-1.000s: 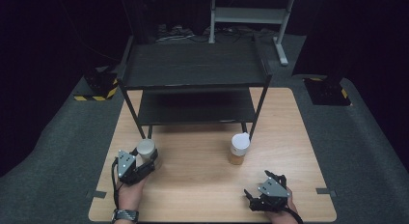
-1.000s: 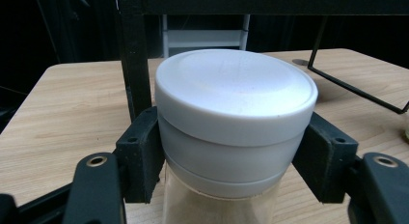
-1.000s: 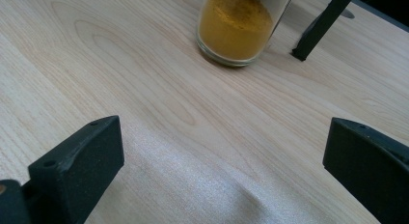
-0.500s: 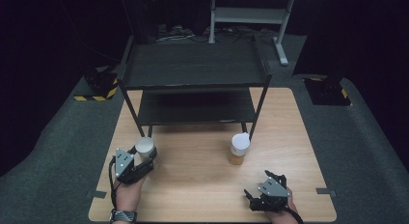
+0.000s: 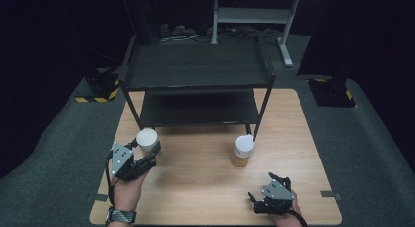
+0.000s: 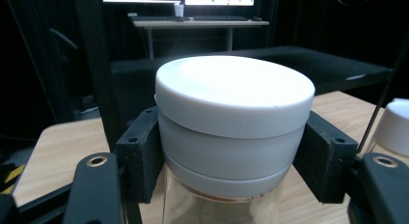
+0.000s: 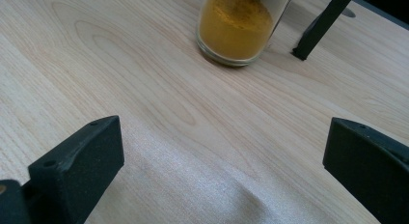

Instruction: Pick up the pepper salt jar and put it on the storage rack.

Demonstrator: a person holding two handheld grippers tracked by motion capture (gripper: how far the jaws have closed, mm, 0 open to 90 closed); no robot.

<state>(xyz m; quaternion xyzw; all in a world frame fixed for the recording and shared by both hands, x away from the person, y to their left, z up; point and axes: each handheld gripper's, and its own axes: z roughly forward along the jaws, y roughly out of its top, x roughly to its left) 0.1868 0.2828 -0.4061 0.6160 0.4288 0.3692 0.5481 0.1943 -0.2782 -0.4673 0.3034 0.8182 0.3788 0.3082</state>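
Jar (image 5: 146, 138) upright in the left tongs (image 5: 145, 152), clear of the bench (image 5: 195, 188), just in front of the black rack (image 5: 195, 73).

The pads (image 6: 140, 156) clamp it under its white lid. The rack's lower shelf (image 5: 198, 109) lies straight ahead. The right tongs (image 5: 272, 180) rest wide and empty, with a second jar (image 5: 242, 150) of yellow powder ahead of them.
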